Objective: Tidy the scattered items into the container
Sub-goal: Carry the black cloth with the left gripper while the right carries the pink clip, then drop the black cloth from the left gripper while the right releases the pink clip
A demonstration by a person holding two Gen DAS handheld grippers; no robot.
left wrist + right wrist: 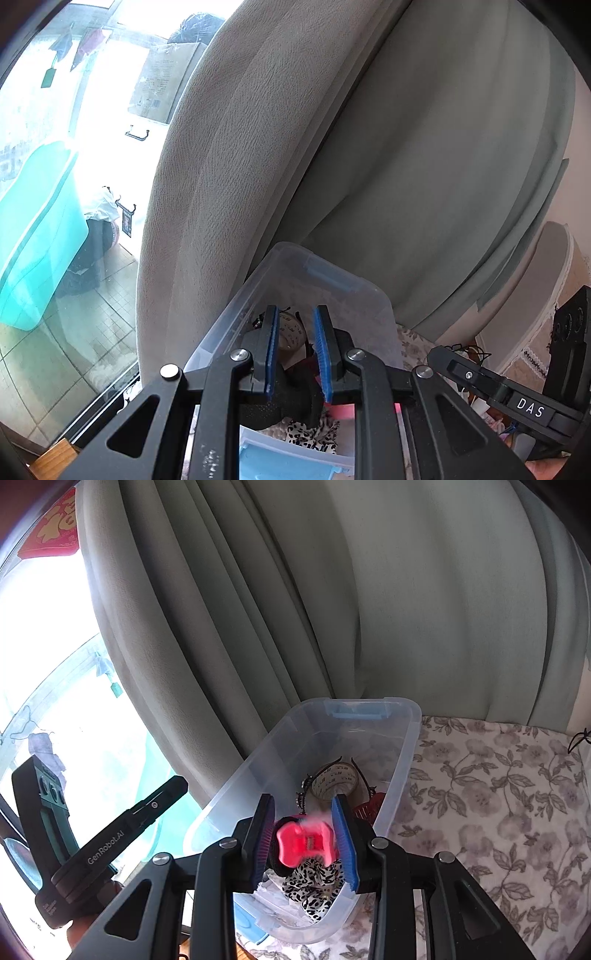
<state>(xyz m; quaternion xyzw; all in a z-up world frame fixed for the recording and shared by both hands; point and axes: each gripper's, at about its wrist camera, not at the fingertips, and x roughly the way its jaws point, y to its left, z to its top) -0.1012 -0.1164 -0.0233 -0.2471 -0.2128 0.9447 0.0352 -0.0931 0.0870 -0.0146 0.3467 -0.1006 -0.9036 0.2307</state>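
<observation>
A clear plastic bin point(402, 746) with blue latches stands on a floral cloth by the curtain; it also shows in the left wrist view point(347, 295). Inside lie a tape roll point(334, 779), a leopard-print scrunchie point(314, 882), a black scrunchie point(284, 402) and a dark red clip point(369, 806). My right gripper point(304, 840) hangs over the bin with a blurred pink hair clip point(304, 842) between its open jaws; I cannot tell if the pads touch it. My left gripper point(295, 350) is open and empty above the bin's near end.
Grey-green curtains point(332, 609) hang right behind the bin. The floral cloth point(498, 794) spreads to the right. A glass door point(74, 221) is on the left, with a teal tub point(37, 236) beyond it. A black wire item point(580, 738) lies at far right.
</observation>
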